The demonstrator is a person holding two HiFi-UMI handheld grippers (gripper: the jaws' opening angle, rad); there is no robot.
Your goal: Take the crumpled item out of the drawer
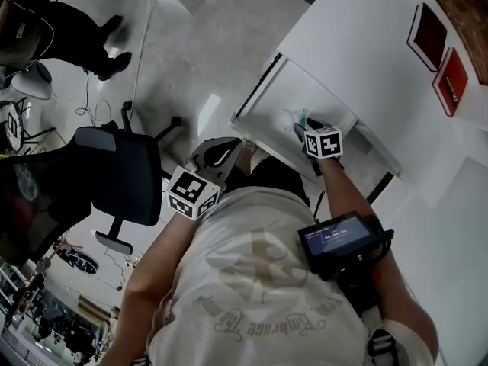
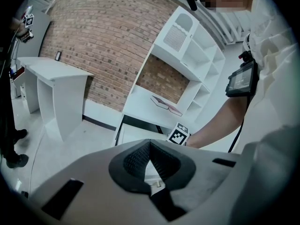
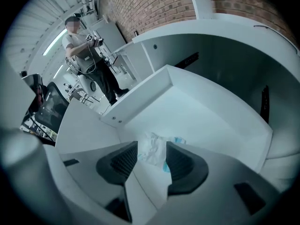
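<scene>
Jaws of the right gripper stand apart, straddling the crumpled item at the near end of the open drawer, not yet pinching it. Close too high and I'd expect only a loose fold caught, which could slip free. The right forearm reaches steeply down. The left gripper, closed and empty, hangs back on the left.

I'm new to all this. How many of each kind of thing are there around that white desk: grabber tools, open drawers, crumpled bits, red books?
Grippers: 2, the left gripper and the right gripper
Open drawer: 1
Crumpled item: 1
Red books: 2
Total: 6
</scene>
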